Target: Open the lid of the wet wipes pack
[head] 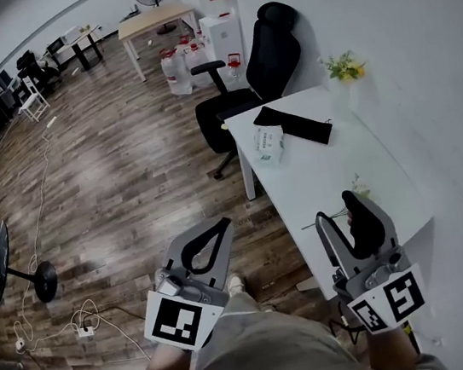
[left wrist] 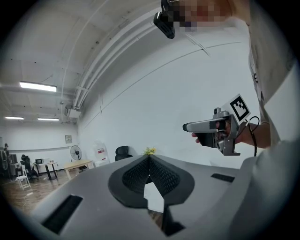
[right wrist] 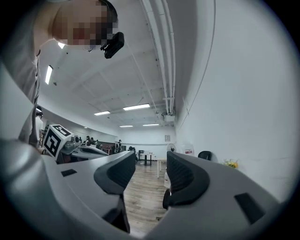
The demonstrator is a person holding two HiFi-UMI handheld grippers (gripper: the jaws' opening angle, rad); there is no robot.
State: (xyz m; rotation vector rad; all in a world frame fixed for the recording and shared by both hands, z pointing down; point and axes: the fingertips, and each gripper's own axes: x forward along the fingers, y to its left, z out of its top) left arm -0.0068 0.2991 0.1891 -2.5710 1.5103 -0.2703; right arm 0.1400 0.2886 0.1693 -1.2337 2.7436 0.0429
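Left gripper (head: 223, 222): grey two-jaw tool with a black-and-white marker cube, held low at the person's waist, off the table's long edge. Its black ribbed pads (left wrist: 164, 178) are pressed together at the tips, with nothing caught between them.
Right gripper (head: 339, 212): the matching grey tool, up over the table's near corner. Its jaws stand spread and the gap is empty, just wooden floor showing through.
Task's thing: pale, soft rectangular wet wipes pack (head: 268, 143), lying on the long white table (head: 340, 163) toward its far end, well apart from both grippers.
Neighbours: flat black fabric pouch (head: 296, 124) just beside the pack, yellow flowers in a small vase (head: 345, 68) further back by the wall, black office chair (head: 268, 54) at the far end.
Lid: too small to make out from here; by the look of things, not yet worked.
Step in hand: the approach, I'd say, as neither tool touches anything.
Next move calls for: stepping up along the table and bringing both grippers over the pack. One should pin the soft body flat while the other catches the lid's free edge and lifts. The closed left jaws would need to open if they are to do the gripping.
Watch for: a light pack sliding or lifting whole if it isn't held down.
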